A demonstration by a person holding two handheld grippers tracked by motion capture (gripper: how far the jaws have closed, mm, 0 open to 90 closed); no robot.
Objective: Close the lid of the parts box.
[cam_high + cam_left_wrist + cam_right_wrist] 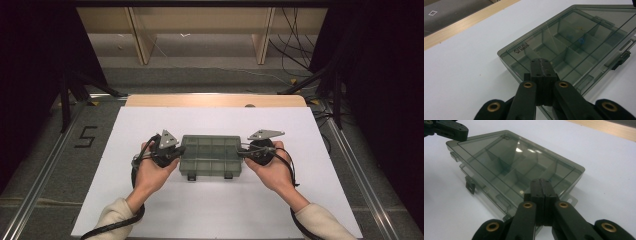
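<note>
A smoky, see-through compartment box [211,154] lies with its lid closed on the white sheet [210,210] covering the surface, roughly at its middle, two dark latches facing the person. Its lid bears small dark printed characters [521,48] at one corner, too small to read, and a "5" [86,136] is marked in black on the floor left of the surface. The left claw [541,65] and right claw [541,185] are both fully closed with nothing between their jaws, one at each short end of the box, tips just over its lid.
</note>
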